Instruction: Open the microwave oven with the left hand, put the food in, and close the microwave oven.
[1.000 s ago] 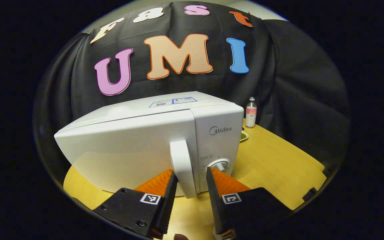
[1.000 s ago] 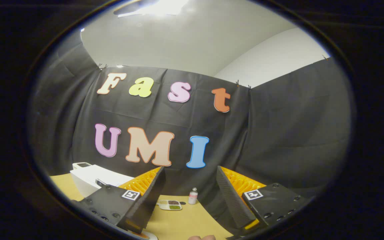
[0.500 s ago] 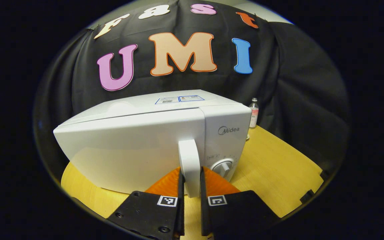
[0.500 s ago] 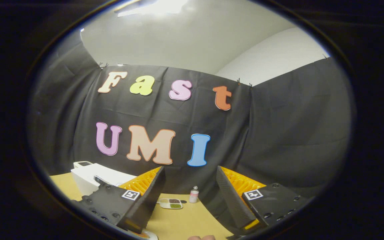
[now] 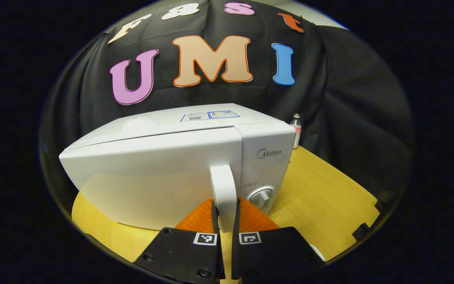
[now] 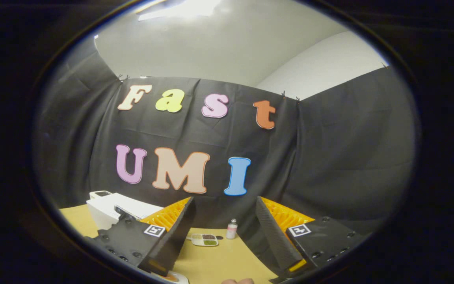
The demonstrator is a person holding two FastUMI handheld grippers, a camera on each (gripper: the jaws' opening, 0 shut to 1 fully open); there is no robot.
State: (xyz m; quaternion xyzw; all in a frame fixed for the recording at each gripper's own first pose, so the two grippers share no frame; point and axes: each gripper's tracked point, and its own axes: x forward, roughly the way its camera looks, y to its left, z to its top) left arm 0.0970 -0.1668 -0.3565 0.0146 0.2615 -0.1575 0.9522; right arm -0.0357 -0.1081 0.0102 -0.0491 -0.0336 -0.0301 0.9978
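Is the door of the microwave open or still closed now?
Closed. In the left gripper view the microwave door lies flush with the control panel, while the left gripper clamps the door handle.

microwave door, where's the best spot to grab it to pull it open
Grip the upright door handle at its lower part, coming straight from the front, one finger on each side. It stands proud of the microwave, as the left gripper shut on it shows.
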